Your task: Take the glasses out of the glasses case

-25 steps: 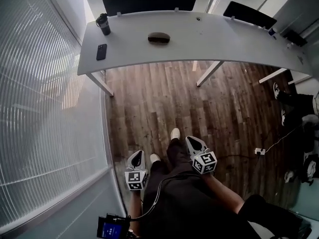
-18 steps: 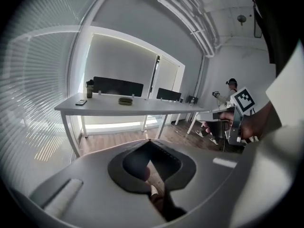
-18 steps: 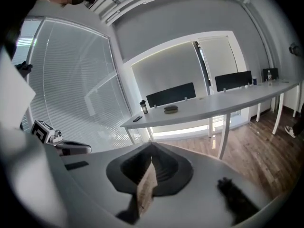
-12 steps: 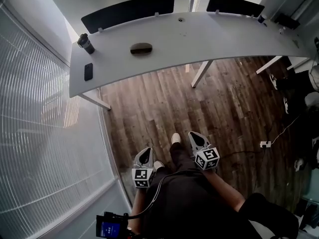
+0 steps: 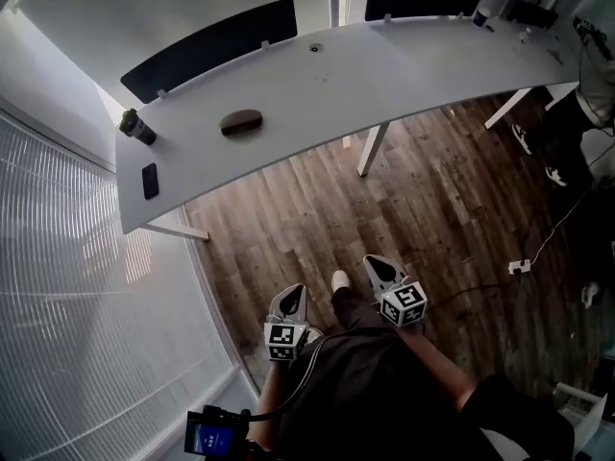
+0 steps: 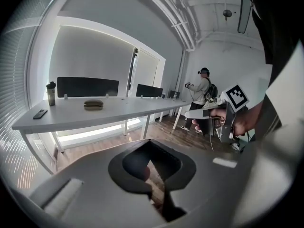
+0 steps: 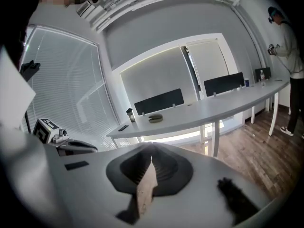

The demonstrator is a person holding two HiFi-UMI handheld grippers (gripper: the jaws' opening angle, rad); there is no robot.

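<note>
**Glasses case closed on the desk, both grippers well apart from it**

One long white desk (image 5: 404,65) curves across a room with a dark wood floor (image 5: 317,219). One wall of pale blinds (image 5: 77,334) runs along the left. Two black screens (image 5: 211,44) stand along the desk's far edge, one toward the left end and one toward the right. One person's dark-clothed body (image 5: 375,392) fills the bottom of the head view. A second person (image 6: 202,96) stands well off by the desk's right end, seen in the left gripper view.

Two grippers are held low over the floor, just in front of the body and well apart from the desk's near edge. The left gripper (image 5: 291,296) has its fingers pressed together at the tips, with nothing between them. The right gripper (image 5: 378,265) likewise has its fingers pressed together and empty.

Three small things sit on the desk, all toward its left end. One glasses case (image 5: 241,122), a dark oval, lies closed about midway between the far and near edges. One dark bottle (image 5: 135,126) stands upright at the far left corner. One black phone (image 5: 150,181) lies flat by the left end, closer to the near edge than the bottle is.
</note>
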